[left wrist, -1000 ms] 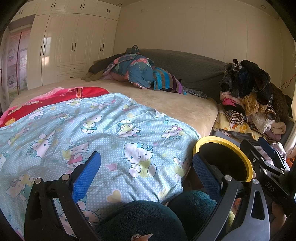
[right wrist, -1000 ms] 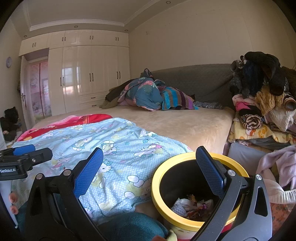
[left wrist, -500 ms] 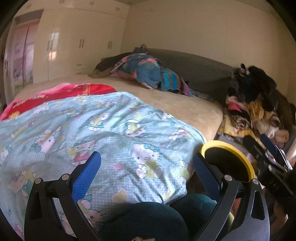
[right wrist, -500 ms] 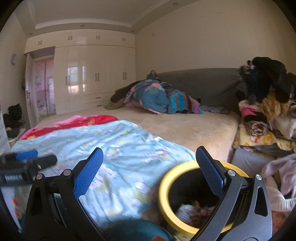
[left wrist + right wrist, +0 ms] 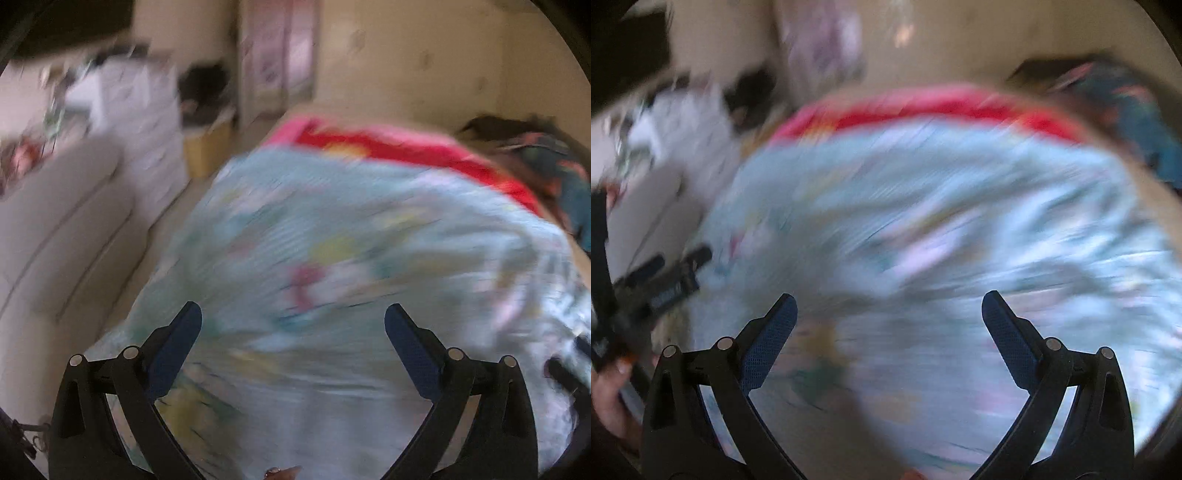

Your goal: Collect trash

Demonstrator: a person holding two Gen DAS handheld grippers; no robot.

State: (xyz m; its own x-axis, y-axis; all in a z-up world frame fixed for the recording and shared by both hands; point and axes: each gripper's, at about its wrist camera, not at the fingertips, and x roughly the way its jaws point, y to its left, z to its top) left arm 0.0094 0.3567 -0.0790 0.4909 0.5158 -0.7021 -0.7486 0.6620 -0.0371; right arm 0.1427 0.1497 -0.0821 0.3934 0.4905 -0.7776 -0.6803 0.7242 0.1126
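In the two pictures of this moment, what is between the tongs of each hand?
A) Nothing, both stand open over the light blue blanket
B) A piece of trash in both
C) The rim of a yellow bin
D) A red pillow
A: the left tongs and the right tongs both stand wide open with nothing between them, and only the blurred light blue blanket shows behind.

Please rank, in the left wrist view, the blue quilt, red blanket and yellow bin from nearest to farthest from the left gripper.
1. Blue quilt, directly ahead of the left gripper.
2. Red blanket, beyond the quilt.
3. Yellow bin, upper left, on the floor.
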